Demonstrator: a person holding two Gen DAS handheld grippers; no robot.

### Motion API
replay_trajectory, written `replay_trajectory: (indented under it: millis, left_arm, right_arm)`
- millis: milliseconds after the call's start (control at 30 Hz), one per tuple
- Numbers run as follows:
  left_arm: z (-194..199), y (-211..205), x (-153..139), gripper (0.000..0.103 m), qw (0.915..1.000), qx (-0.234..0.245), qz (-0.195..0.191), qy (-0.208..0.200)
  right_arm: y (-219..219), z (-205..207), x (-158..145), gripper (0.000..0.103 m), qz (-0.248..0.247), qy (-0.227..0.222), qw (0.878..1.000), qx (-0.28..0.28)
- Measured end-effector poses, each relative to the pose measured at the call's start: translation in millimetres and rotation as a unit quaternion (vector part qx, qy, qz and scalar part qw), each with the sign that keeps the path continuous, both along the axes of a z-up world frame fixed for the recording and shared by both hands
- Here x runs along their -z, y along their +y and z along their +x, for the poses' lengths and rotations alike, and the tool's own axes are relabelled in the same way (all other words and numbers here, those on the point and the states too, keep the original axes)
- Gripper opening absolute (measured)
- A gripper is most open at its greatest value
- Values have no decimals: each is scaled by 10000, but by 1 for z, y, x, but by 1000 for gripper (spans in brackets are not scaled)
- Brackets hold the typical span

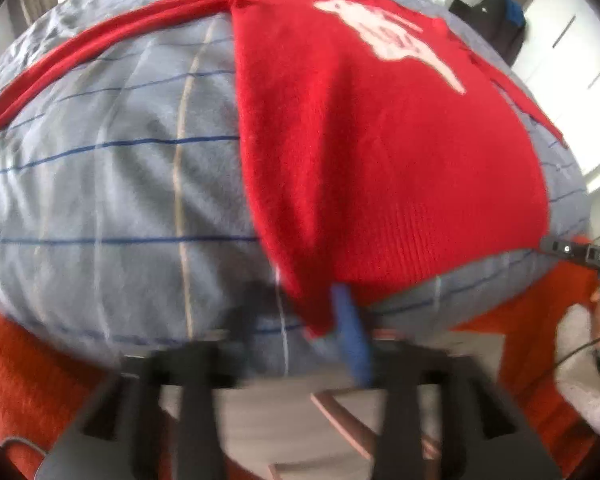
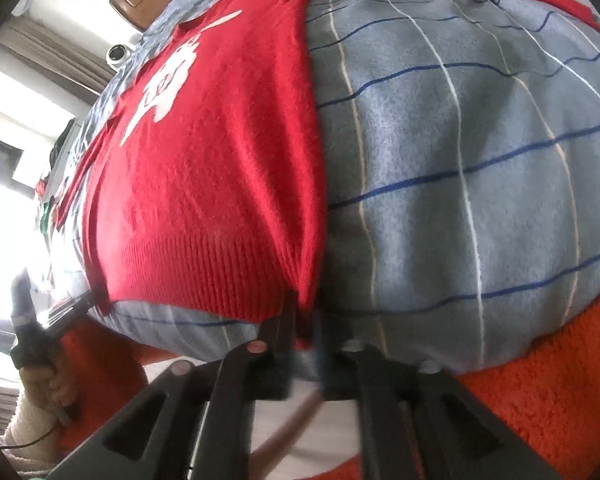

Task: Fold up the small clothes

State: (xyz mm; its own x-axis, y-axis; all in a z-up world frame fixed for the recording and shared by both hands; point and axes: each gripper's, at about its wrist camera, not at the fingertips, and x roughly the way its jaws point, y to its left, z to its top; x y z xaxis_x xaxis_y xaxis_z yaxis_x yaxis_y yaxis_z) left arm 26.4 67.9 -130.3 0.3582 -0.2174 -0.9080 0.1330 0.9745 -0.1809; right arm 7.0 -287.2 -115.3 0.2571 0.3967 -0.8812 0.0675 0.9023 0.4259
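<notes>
Pinching the lower left corner of the red sweater (image 1: 380, 152), the left gripper (image 1: 316, 320) has its fingers closed on the ribbed hem; motion blur softens the fingertips in the left wrist view. The right gripper (image 2: 300, 320) likewise clamps the lower right hem corner of the sweater between its two fingers, with fabric visible between them. The sweater lies flat, white motif (image 2: 172, 76) up, sleeves spread, on a grey striped duvet (image 2: 460, 180) bordered by an orange blanket (image 2: 540, 380)
</notes>
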Motion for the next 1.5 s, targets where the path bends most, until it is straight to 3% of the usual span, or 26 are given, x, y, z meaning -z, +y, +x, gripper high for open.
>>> replay_trajectory:
  millis: [33,67,133,200,267,300,400,567,967,1300,1500]
  left_arm:
    - [-5,3,-9,74,9998,-95,15,-167]
    - [-10,6,-21,77,9990,-183,52,-405]
    - [-15,9,-40,89,9961,-341,201,-795]
    - [-15,17,-57,94,9905,-599,367,-1184]
    - [-10,19,-67,96,9845,-850,492,-1454]
    - [-6,17,-70,96,9828,-905,530,-1518]
    - [4,7,-78,96,9792,-989,629,-1656]
    - [-9,6,-99,97,9707,-1118,728,-1998]
    - [-5,8,-95,98,9693,-1287,1013,-1835]
    - [64,54,-53,100,9731,-1473,720,-1621]
    - [107,82,6,103,9777,-1623,786,-1078]
  right_arm:
    - [-2,-4,-5,50,2,-69,10000,20]
    - [-5,-9,-10,57,-34,-203,9998,55]
    - [-13,-19,-36,58,-264,-758,9965,214]
    - [-18,-28,-57,61,-522,-1340,9889,382]
    - [-20,-37,-79,74,-1109,-2132,9685,651]
    - [-21,-42,-89,76,-1380,-2528,9539,850]
    - [-23,-46,-94,82,-1510,-3006,9339,1215]
    - [-18,-42,-84,82,-1514,-2820,9413,1075]
    - [-15,-38,-74,82,-1546,-2678,9455,1019]
    - [-12,-34,-69,82,-1519,-2553,9499,971]
    - [-12,-33,-64,82,-1494,-2461,9526,986]
